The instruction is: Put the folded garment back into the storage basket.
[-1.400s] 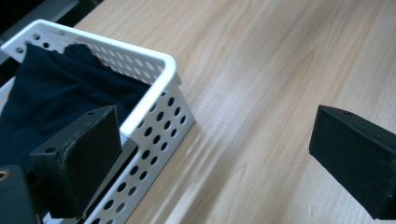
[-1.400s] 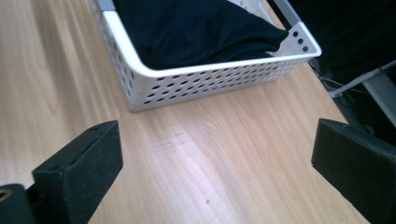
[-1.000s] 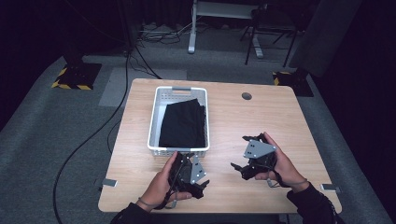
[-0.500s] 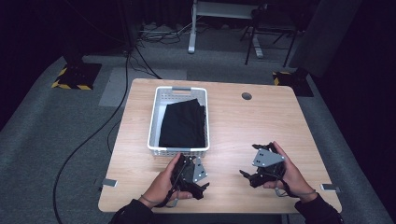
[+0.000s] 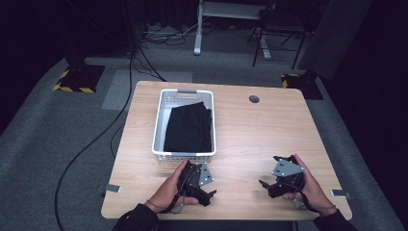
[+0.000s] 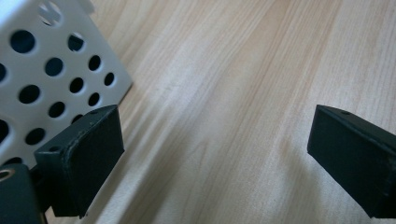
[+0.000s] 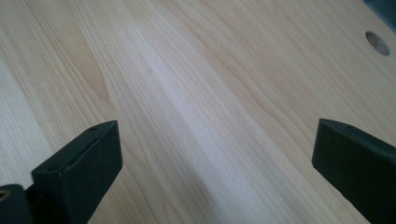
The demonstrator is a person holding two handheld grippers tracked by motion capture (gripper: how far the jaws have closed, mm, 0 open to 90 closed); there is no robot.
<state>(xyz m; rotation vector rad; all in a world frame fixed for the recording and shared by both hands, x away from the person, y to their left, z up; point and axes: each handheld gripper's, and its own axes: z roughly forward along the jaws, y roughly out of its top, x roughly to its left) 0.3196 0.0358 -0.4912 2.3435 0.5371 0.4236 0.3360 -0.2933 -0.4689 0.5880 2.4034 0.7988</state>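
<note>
The right tool (image 5: 273, 185) is settling lower, toward 5 o'clock on the pale wooden worktop (image 5: 250, 139); the left tool (image 5: 202, 190) is resting near 6 o'clock. Both are gaping, empty. The black folded cloth (image 5: 188, 127) is lying inside the white perforated plastic basket (image 5: 159, 126), suggesting completed placement.

The tabletop (image 5: 269, 139) is showing pale wood with long streaked grain, lighter bands running through tan ones in both gripper views. At the centre of the high view, the basket (image 5: 159, 126) is showing white, its wall dotted with rows of round holes, as in the upper left of the left gripper view (image 6: 42, 70). The folded cloth (image 5: 188, 128) inside is showing plain black. Both grippers, left (image 5: 198, 182) and right (image 5: 281, 178), are showing black bodies with grey plates; their jaws are showing matte black. The floor (image 5: 57, 144) is showing grey speckled carpet, with yellow-and-black striped blocks (image 5: 79, 82) at upper left.
</note>
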